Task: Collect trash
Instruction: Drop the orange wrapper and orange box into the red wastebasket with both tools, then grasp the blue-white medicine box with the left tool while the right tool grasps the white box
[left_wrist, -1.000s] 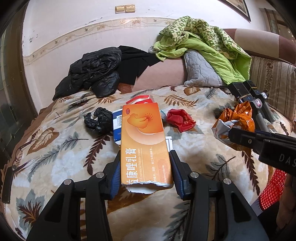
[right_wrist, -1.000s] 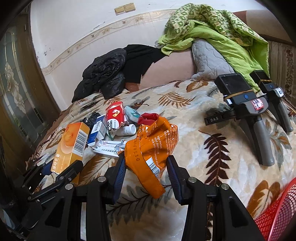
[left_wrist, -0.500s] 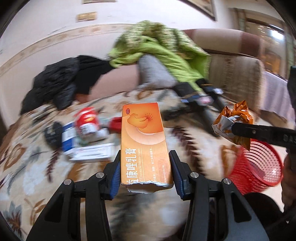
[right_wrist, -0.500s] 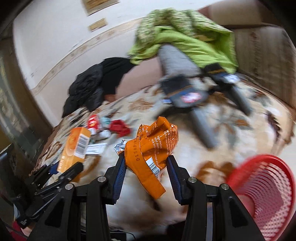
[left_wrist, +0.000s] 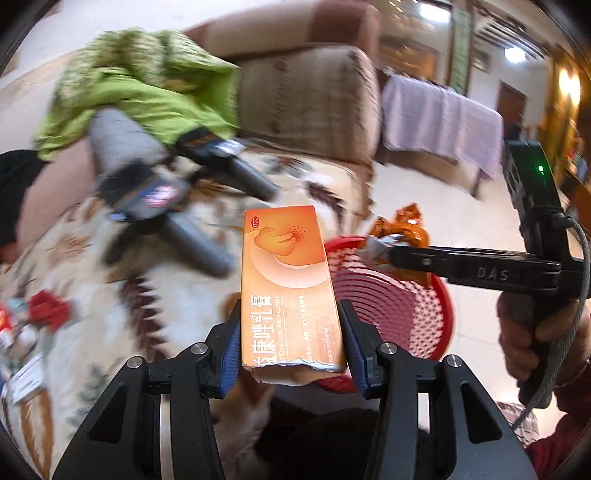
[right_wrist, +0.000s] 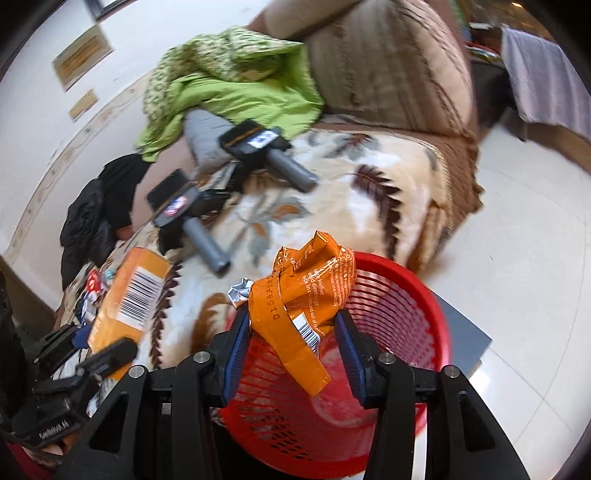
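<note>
While my right gripper (right_wrist: 291, 332) hangs over the red basket (right_wrist: 417, 295) | its jaws have just been opening, orange wrapper (right_wrist: 303, 291) between them | left gripper (left_wrist: 290, 343) clamps the orange box (left_wrist: 288, 280), long axis forward, beside the rim | right hand nearer.

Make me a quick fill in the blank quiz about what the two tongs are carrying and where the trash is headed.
1. The left tongs grip a box whose colour is ____.
2. The crumpled wrapper between the right tongs hangs over a ____ mesh basket.
3. ____ spare devices with grey handles lie on the leaf-patterned blanket.
Missing words: orange; red; two.
Note: the right tongs' jaws have just been opening, with the wrapper between them.
</note>
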